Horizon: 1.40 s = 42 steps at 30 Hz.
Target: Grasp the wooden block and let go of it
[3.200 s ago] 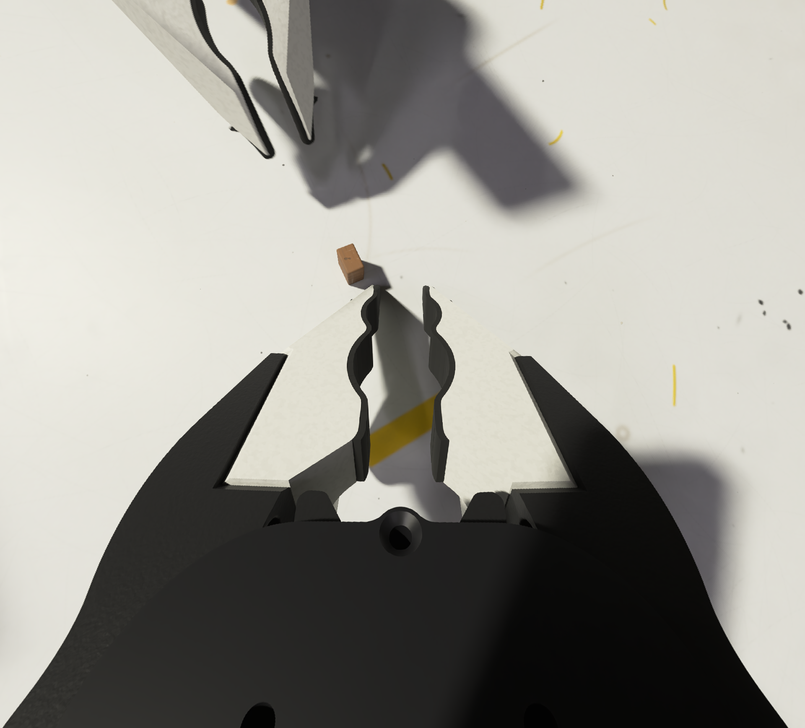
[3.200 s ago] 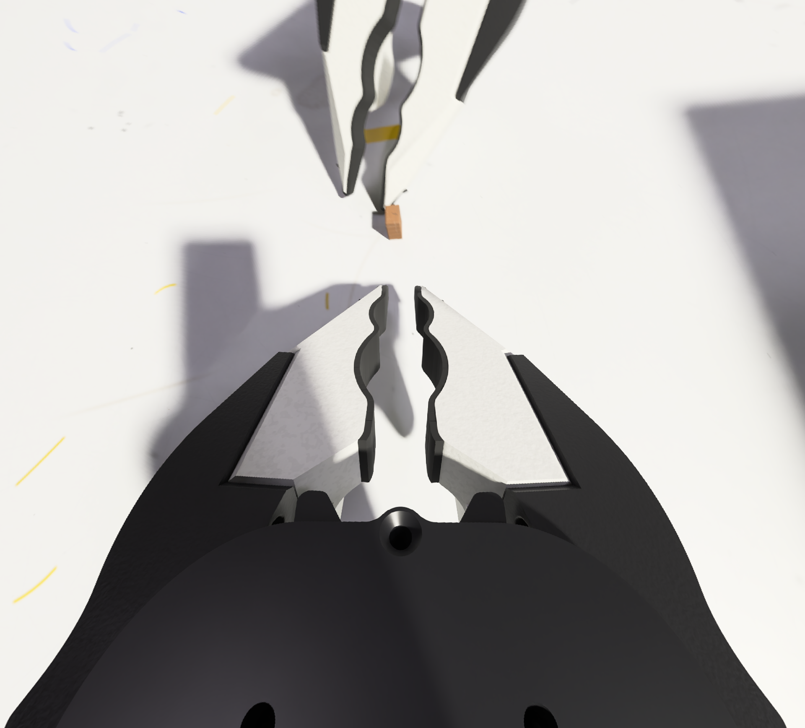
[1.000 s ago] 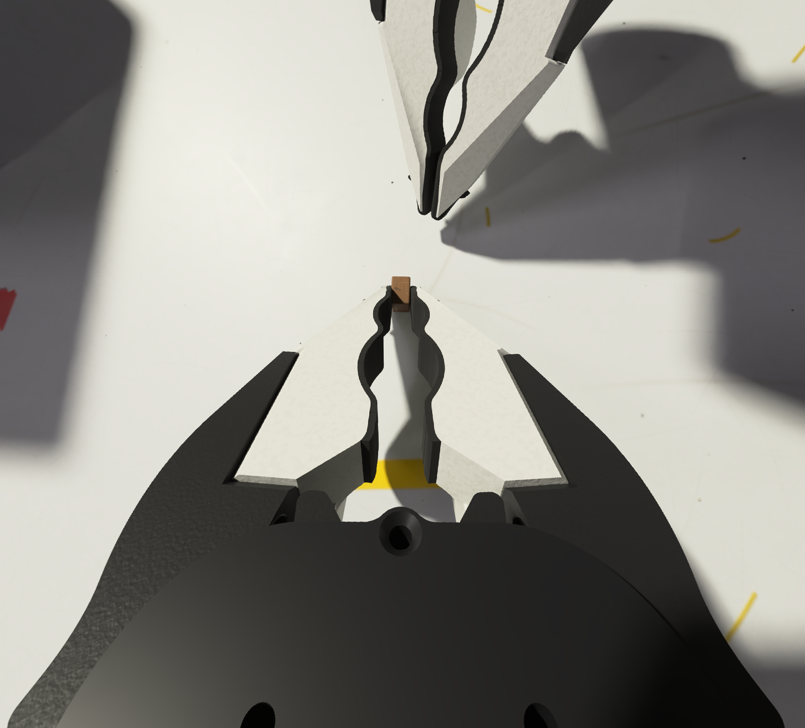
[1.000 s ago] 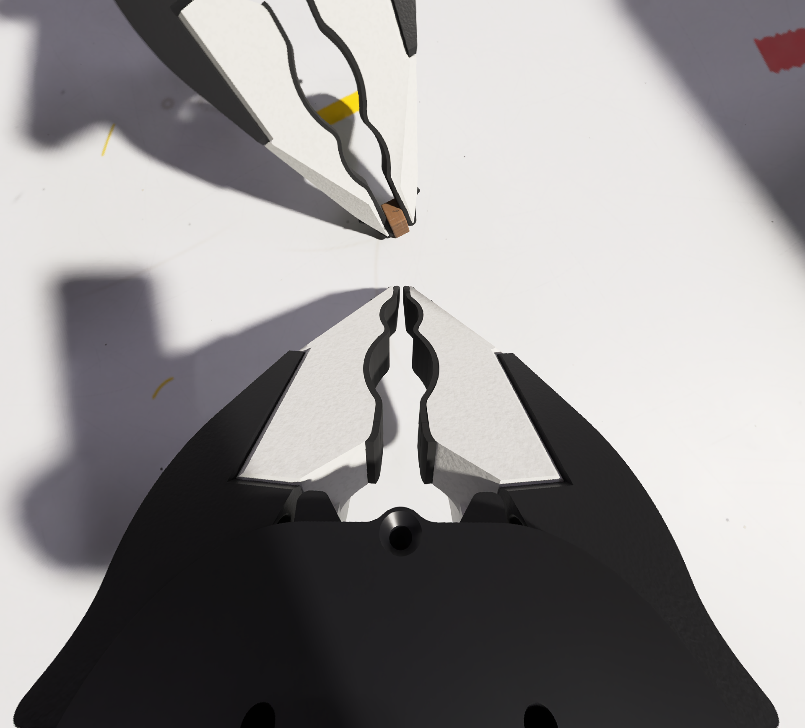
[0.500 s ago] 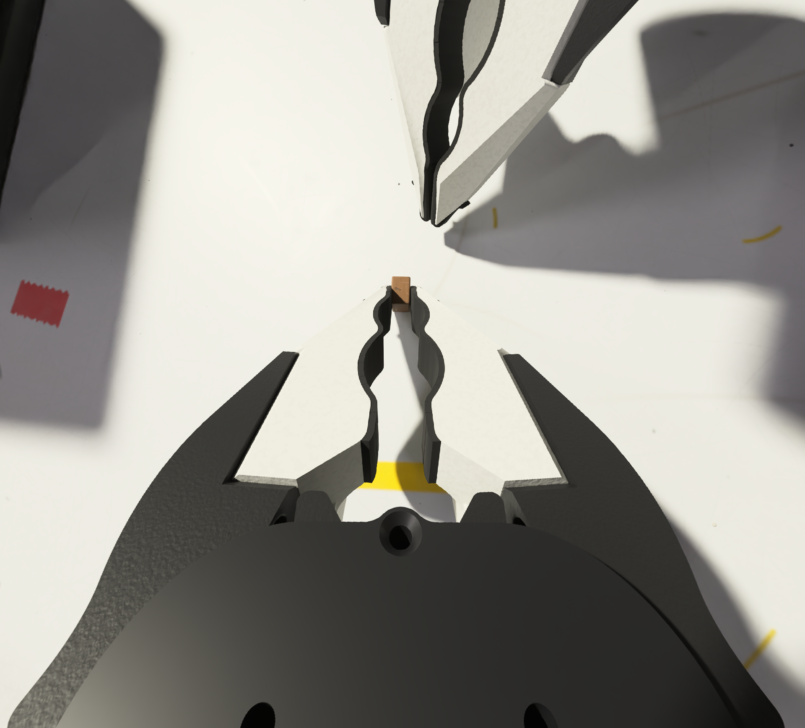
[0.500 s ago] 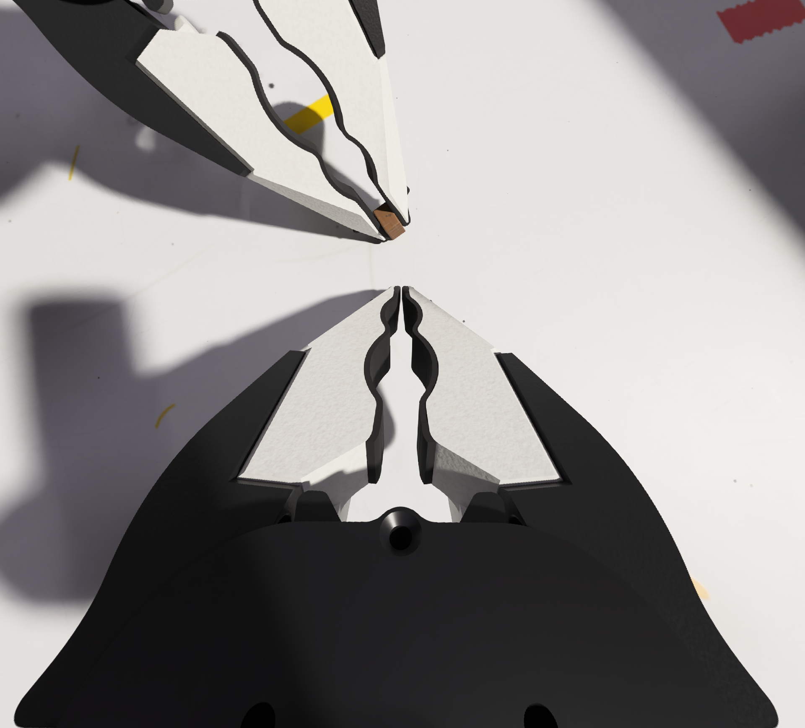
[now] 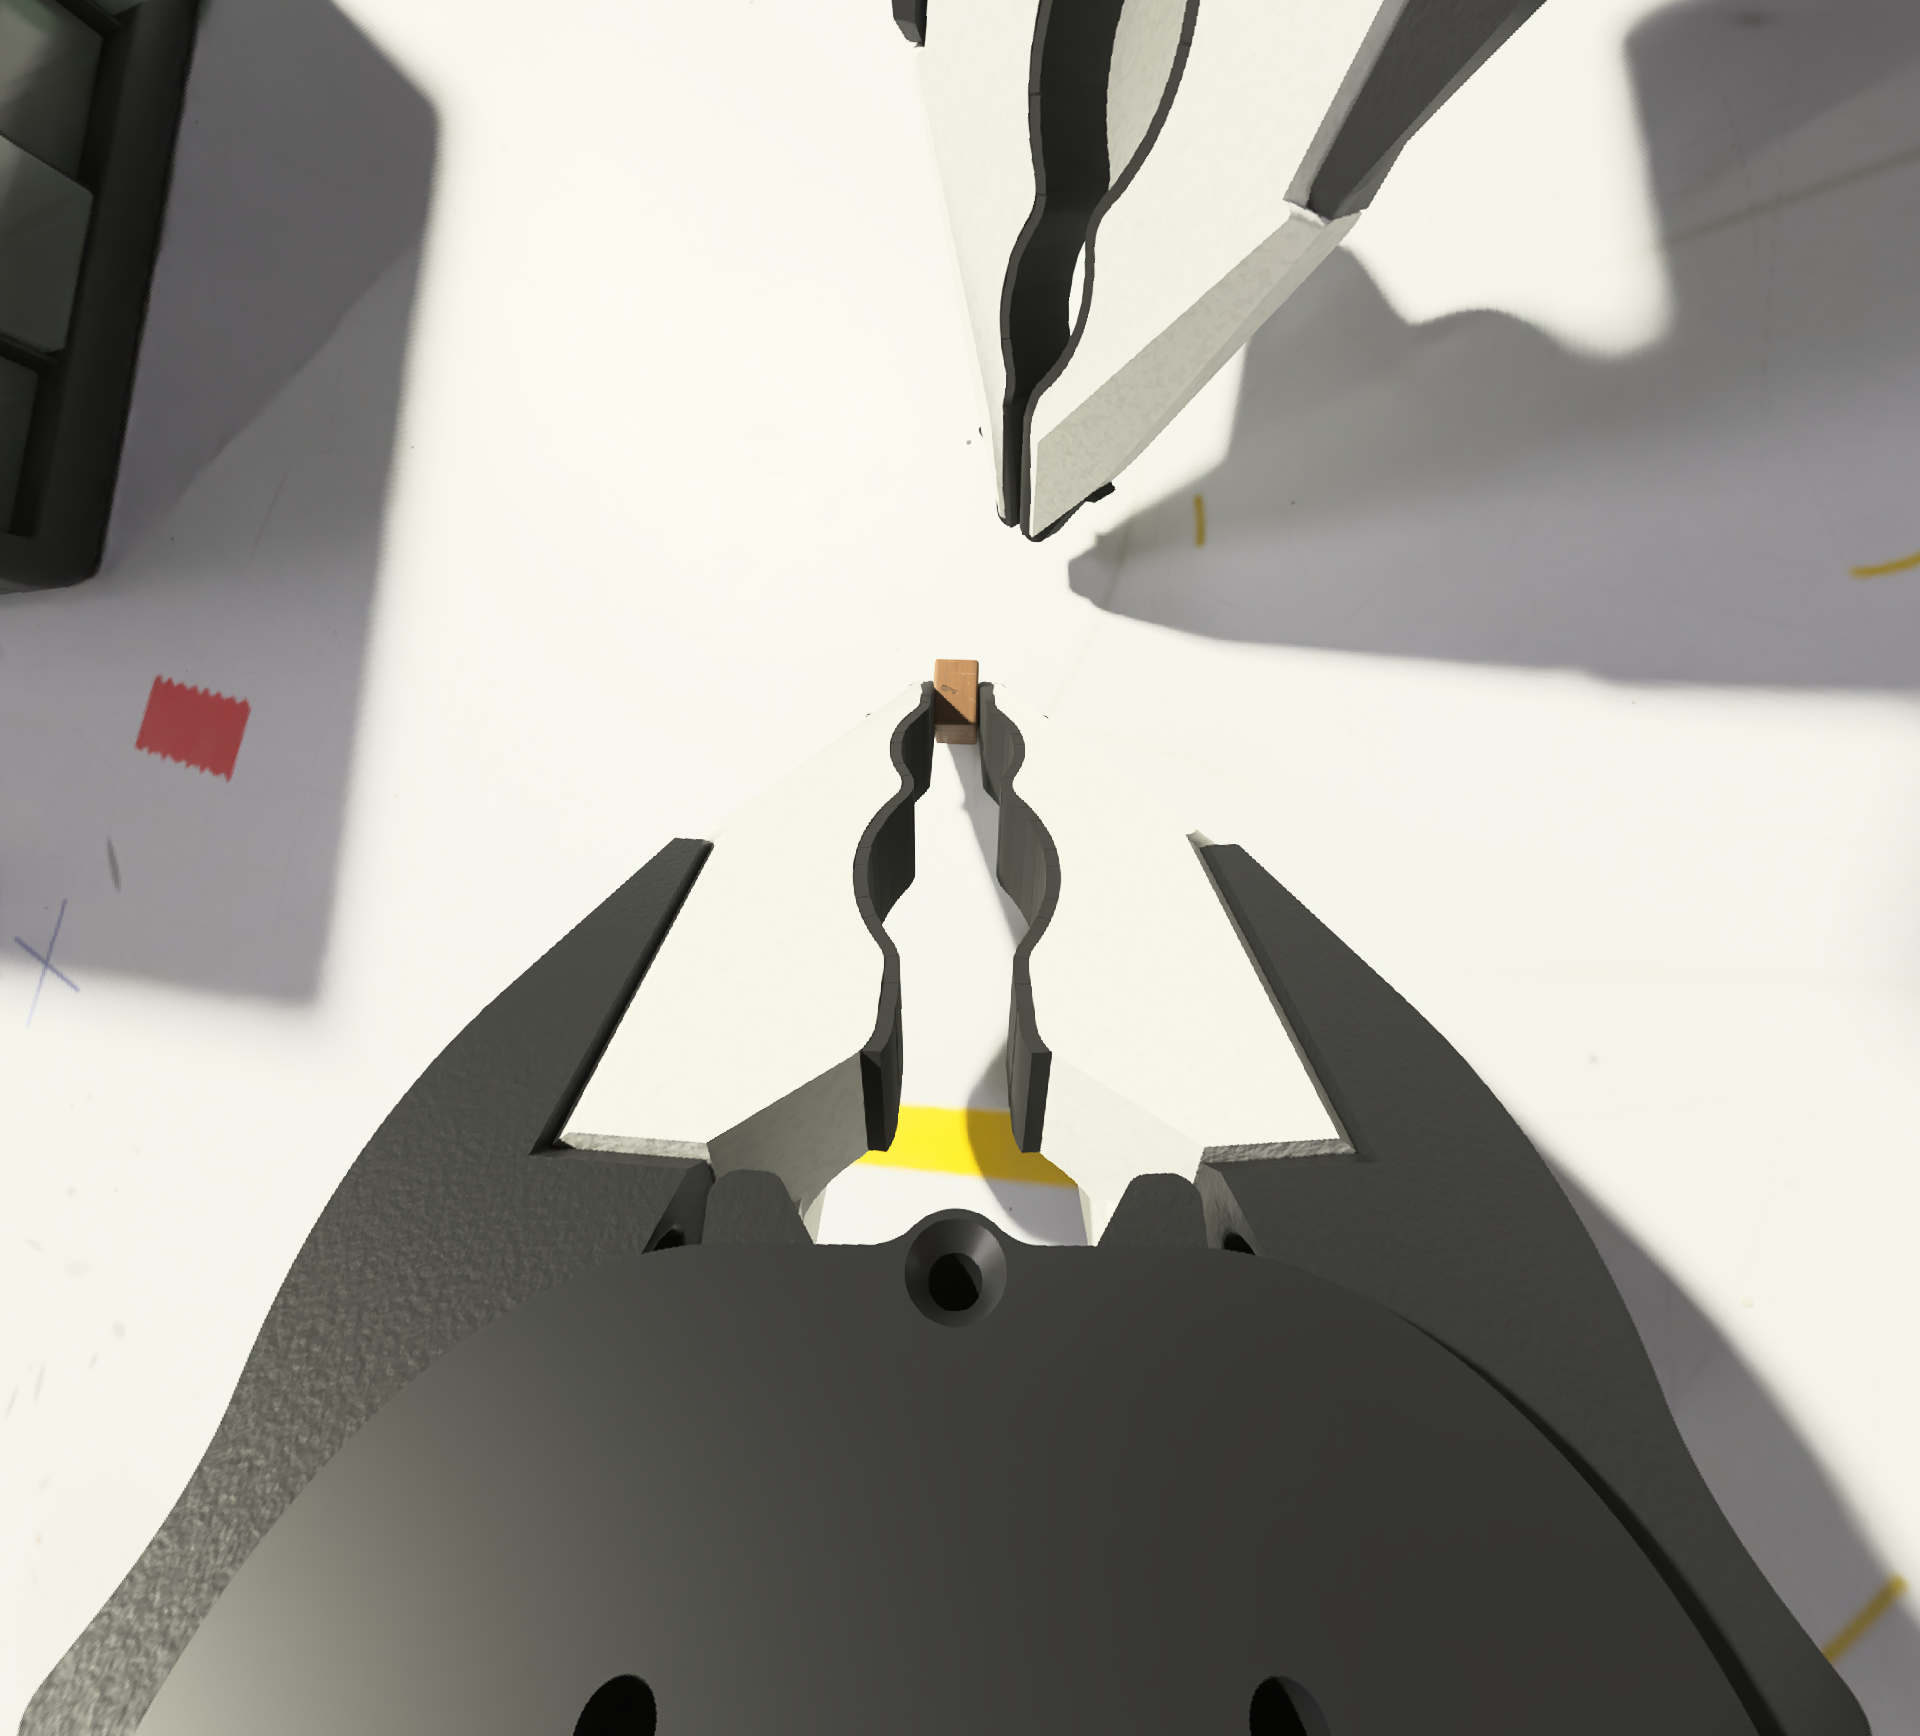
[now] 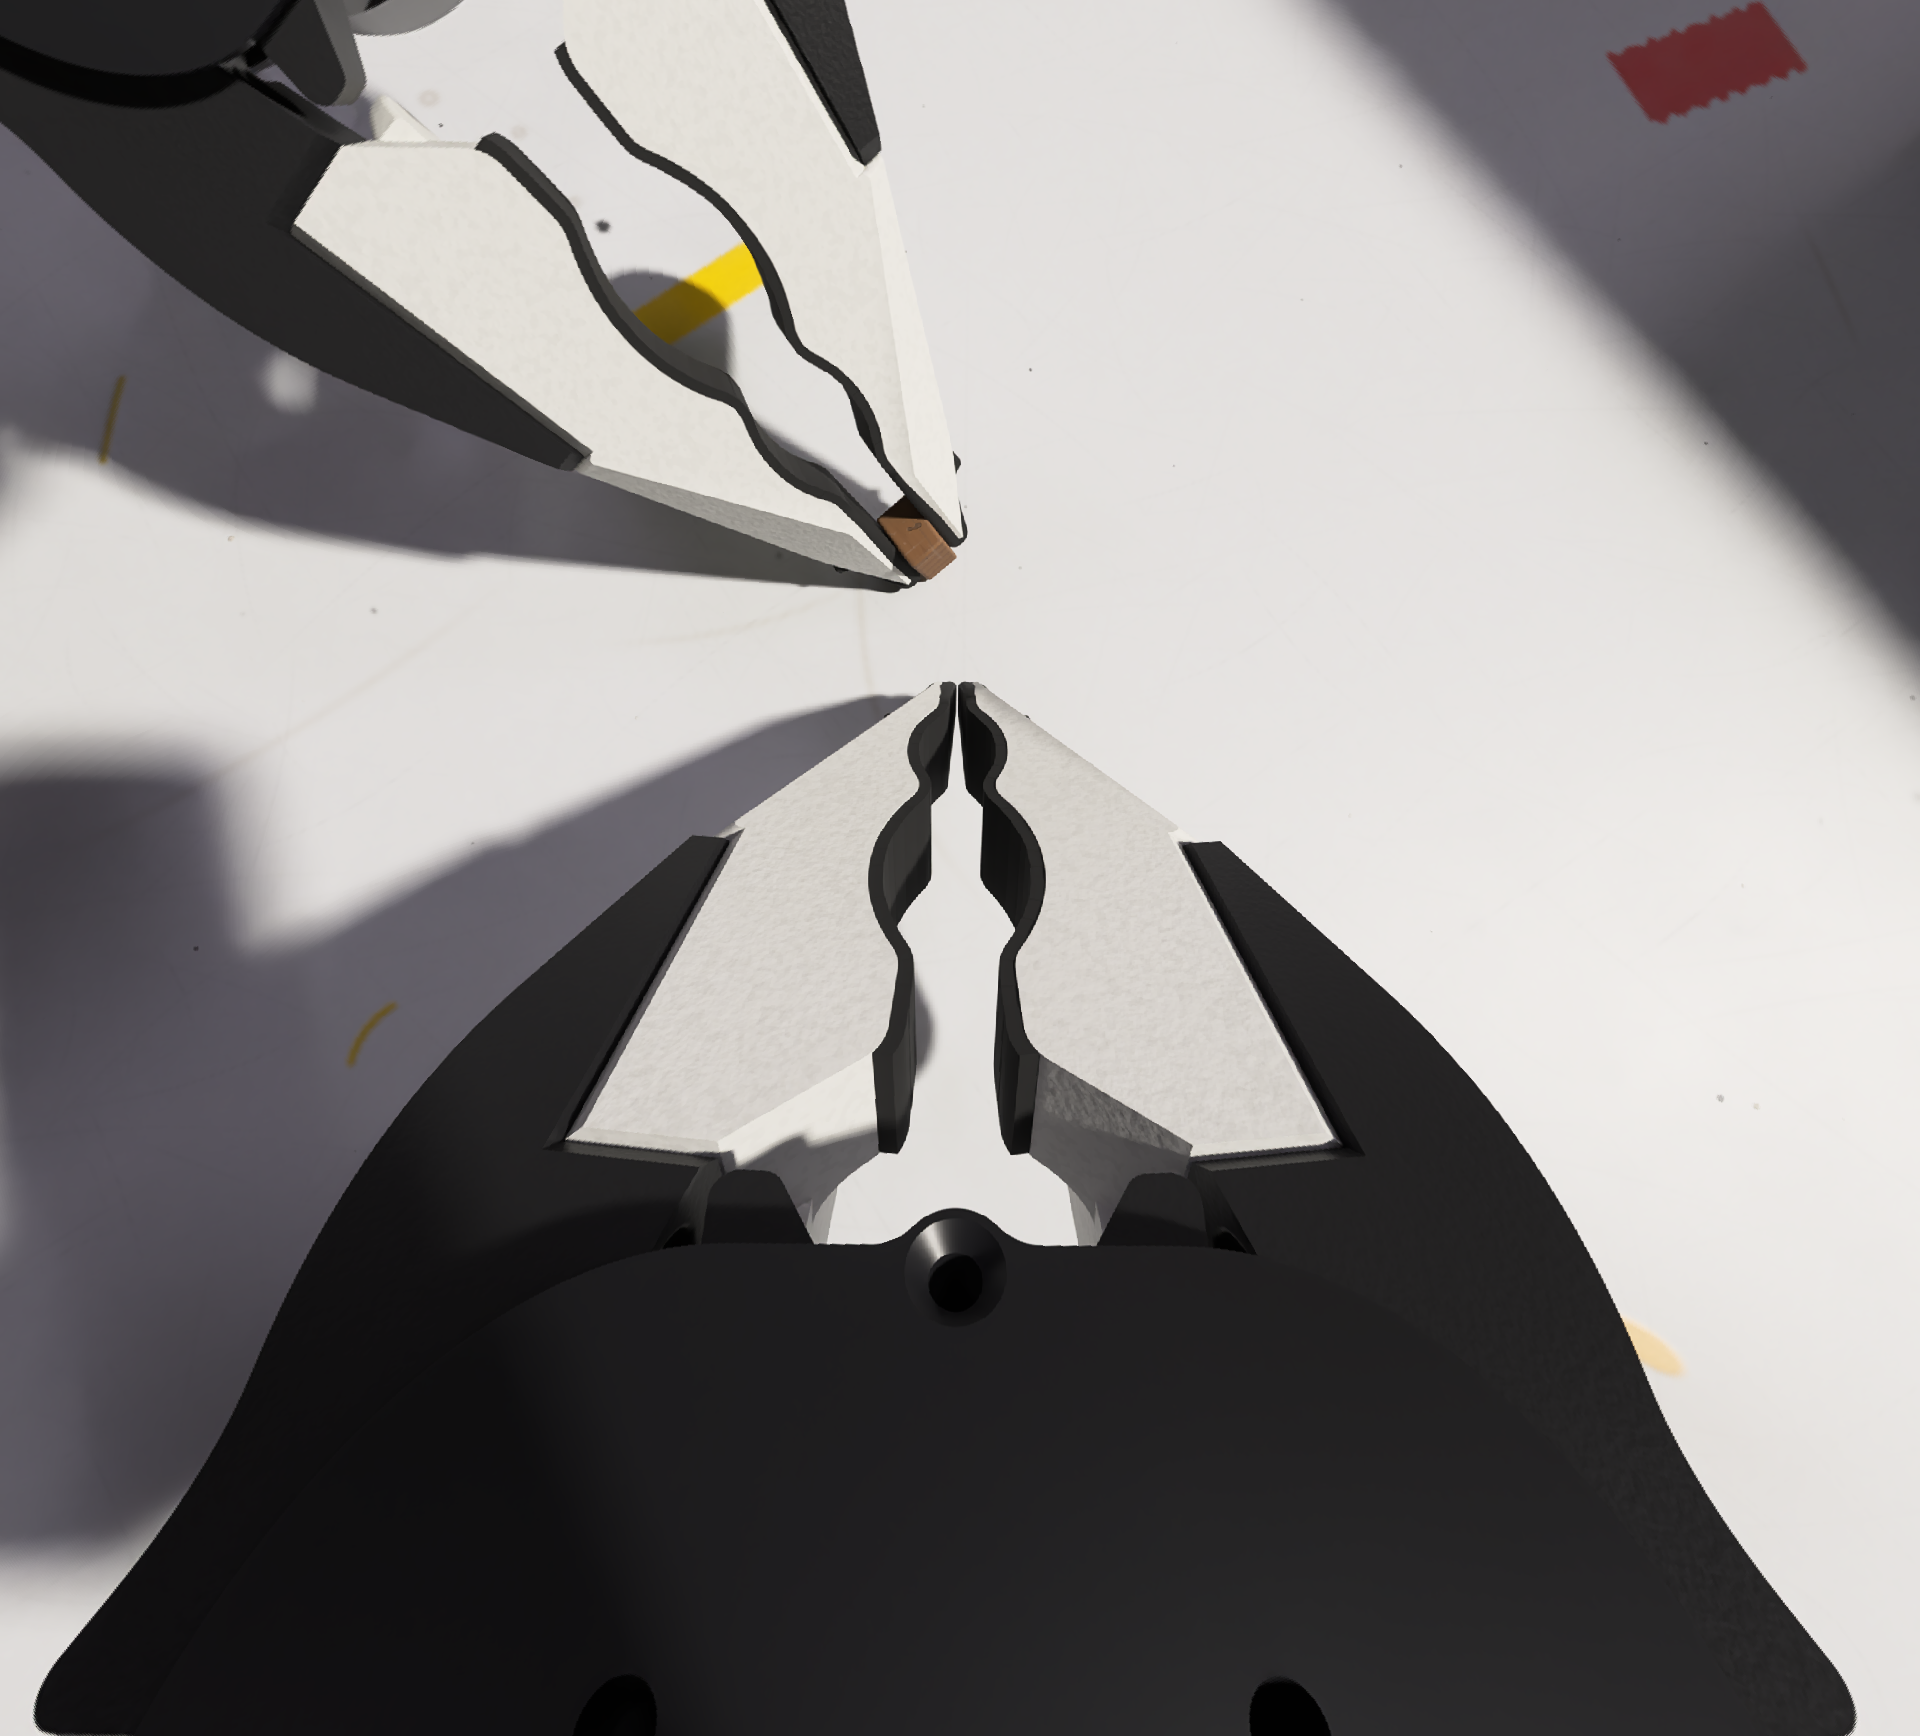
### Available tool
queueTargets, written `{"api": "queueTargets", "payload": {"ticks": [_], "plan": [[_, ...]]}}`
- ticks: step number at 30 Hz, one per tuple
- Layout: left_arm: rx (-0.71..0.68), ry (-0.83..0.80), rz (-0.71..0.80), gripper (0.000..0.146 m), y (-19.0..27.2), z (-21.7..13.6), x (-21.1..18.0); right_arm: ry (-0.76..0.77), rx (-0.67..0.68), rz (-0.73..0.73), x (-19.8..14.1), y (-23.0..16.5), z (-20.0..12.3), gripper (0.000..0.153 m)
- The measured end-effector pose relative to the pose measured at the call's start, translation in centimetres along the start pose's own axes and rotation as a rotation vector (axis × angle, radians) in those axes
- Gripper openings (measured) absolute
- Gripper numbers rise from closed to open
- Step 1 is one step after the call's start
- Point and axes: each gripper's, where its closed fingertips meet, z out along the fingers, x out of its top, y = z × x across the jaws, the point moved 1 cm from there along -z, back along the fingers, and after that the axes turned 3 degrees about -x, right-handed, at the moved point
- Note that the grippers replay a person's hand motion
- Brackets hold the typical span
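Observation:
A small wooden block [image 7: 955,699] is pinched between the fingertips of my left gripper [image 7: 956,712], which is shut on it and holds it above the white table. In the right wrist view the same block [image 8: 916,541] shows at the tip of the left gripper [image 8: 925,548], up and left of centre. My right gripper [image 8: 954,691] is shut and empty, its tips a short way from the block. It also shows in the left wrist view [image 7: 1023,523], pointing down from the top, tips closed.
A dark cabinet with grey drawers [image 7: 62,232] stands at the far left. A red patch [image 7: 193,727] lies on the table near it and shows in the right wrist view [image 8: 1704,62]. A yellow strip [image 7: 940,1151] and thin yellow marks lie on the white table [image 7: 623,439].
My left gripper closed on the block and lifted it off the table. My right gripper shut its fingers. Both have risen, so the cabinet and red patch came into view.

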Motion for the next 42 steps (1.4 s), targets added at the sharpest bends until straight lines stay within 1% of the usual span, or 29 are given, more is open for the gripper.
{"api": "queueTargets", "payload": {"ticks": [17,19,21,25,26,28,30,33,37,40,42], "plan": [[0.024,-0.011,-0.029,0.007,-0.1,0.2,0.2,0.009,-0.056,0.011,0.1,0.5,0.2,0.000],[0.042,-0.022,-0.013,0.007,-0.1,0.2,0.2,0.008,-0.066,0.011,0.2,0.5,0.2,0.000],[0.027,-0.017,-0.032,0.007,-0.2,0.3,0.3,0.011,-0.070,0.010,0.2,0.6,0.2,0.000],[0.039,-0.018,-0.022,0.007,-0.2,0.4,0.4,0.015,-0.064,0.009,0.3,0.6,0.3,0.000],[0.027,-0.011,-0.031,0.007,0.0,0.4,0.5,0.026,-0.057,0.007,0.6,0.5,0.3,0.000],[-0.091,0.050,-0.028,0.007,2.0,0.7,1.7,0.072,-0.043,0.008,1.5,0.3,0.6,0.000],[-0.056,0.028,0.041,0.007,2.6,0.9,2.3,0.045,-0.050,0.001,1.4,0.6,0.9,0.000],[-0.060,0.026,-0.062,0.007,1.4,0.8,1.6,0.110,-0.007,0.037,1.5,1.2,-0.3,0.000],[-0.044,0.011,-0.093,0.007,0.6,0.6,0.9,0.138,0.012,0.071,0.5,2.4,-2.3,0.000],[-0.063,0.009,-0.131,0.007,0.5,0.5,0.8,0.106,0.060,0.072,-0.3,2.1,-3.0,0.008],[-0.056,0.004,-0.132,0.007,0.5,0.5,0.7,0.071,0.075,0.044,-0.9,1.6,-2.7,0.009]]}}
